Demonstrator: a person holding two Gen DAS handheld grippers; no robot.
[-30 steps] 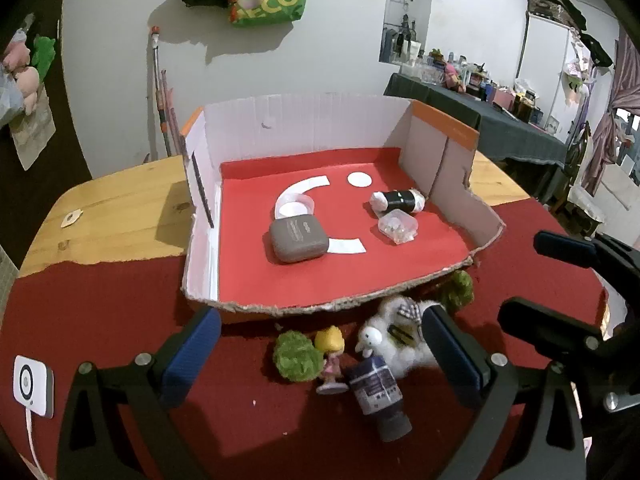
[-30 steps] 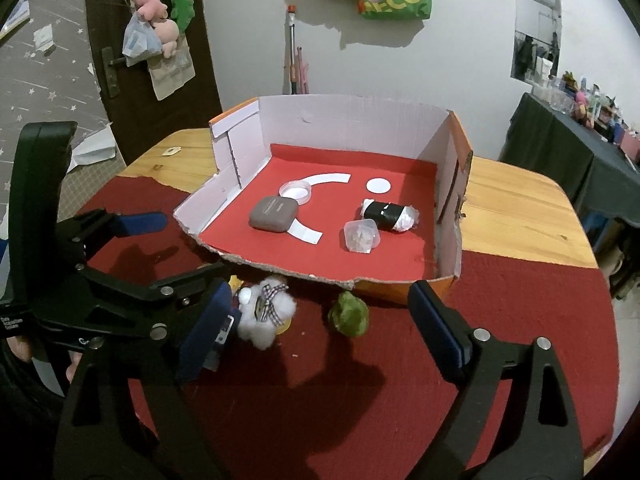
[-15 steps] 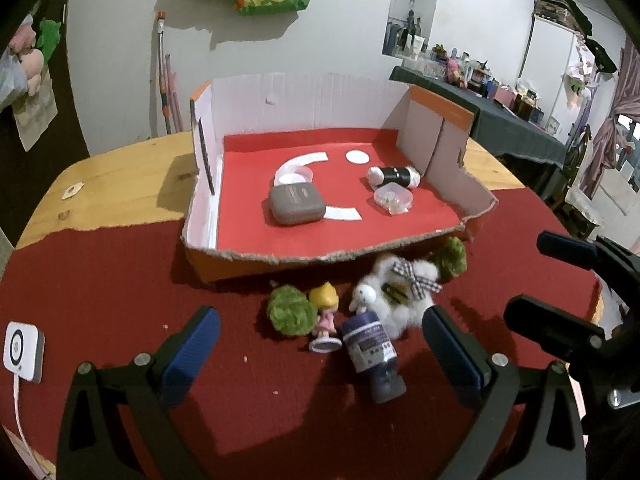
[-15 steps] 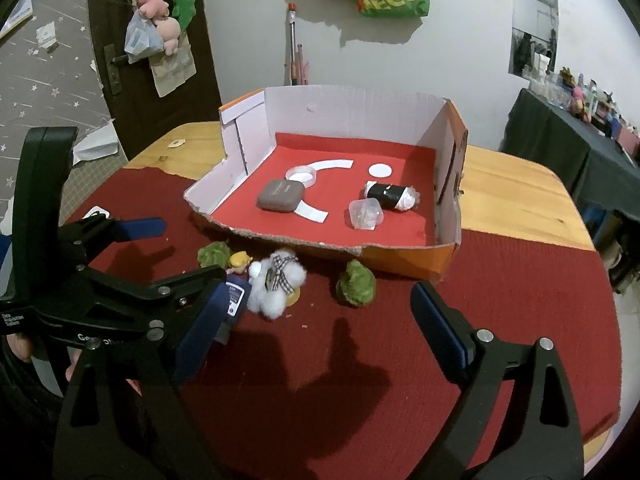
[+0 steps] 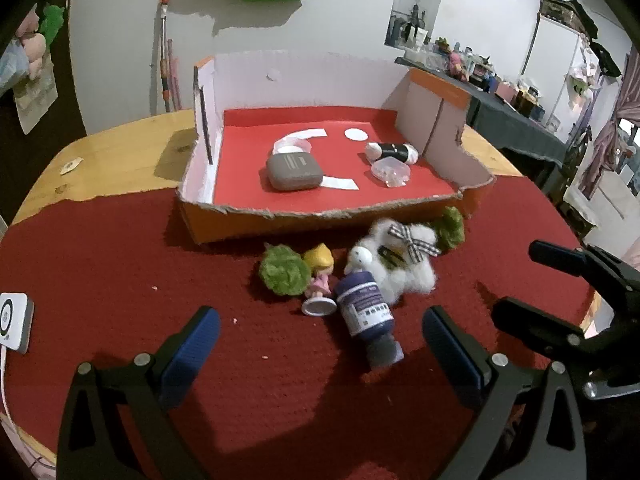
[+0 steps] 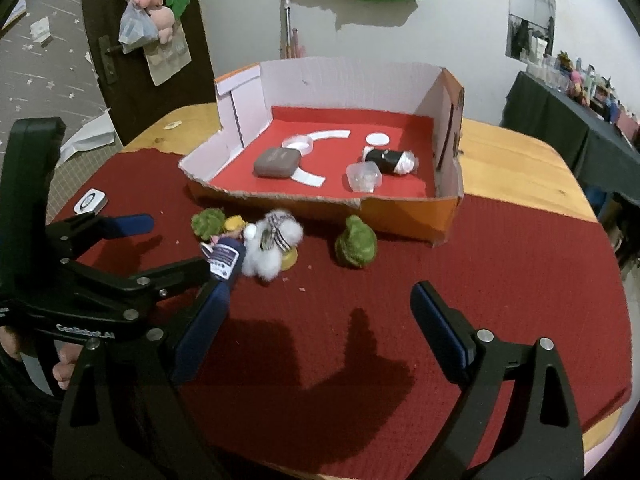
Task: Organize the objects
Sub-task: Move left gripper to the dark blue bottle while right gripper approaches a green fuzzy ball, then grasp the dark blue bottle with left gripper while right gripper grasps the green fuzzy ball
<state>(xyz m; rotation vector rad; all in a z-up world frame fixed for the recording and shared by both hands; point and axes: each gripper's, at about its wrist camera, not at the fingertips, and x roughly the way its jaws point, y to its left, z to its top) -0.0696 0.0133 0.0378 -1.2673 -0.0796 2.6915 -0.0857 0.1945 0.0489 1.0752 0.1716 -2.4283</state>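
Observation:
A cardboard box (image 5: 256,222) (image 6: 404,210) with a red floor holds a grey case (image 5: 294,171) (image 6: 277,162), a black roll (image 5: 394,151) and a clear tub (image 5: 391,172). In front of it on the red cloth lie a green pompom (image 5: 284,270) (image 6: 207,222), a small doll (image 5: 320,276), a dark blue bottle (image 5: 366,314) (image 6: 225,258), a white fluffy toy (image 5: 400,260) (image 6: 272,246) and a second green pompom (image 5: 451,228) (image 6: 356,248). My left gripper (image 5: 320,340) is open and empty, just short of the bottle. My right gripper (image 6: 320,316) is open and empty, short of the pile.
A white square device (image 5: 14,322) (image 6: 91,201) lies at the cloth's left edge. The wooden table (image 5: 120,156) shows behind the cloth. A wall and a door stand behind; a cluttered dark table (image 5: 516,124) is at the far right.
Both grippers have pulled back and lowered from the box, so the toys in front of it now show in full. Nothing was taken hold of.

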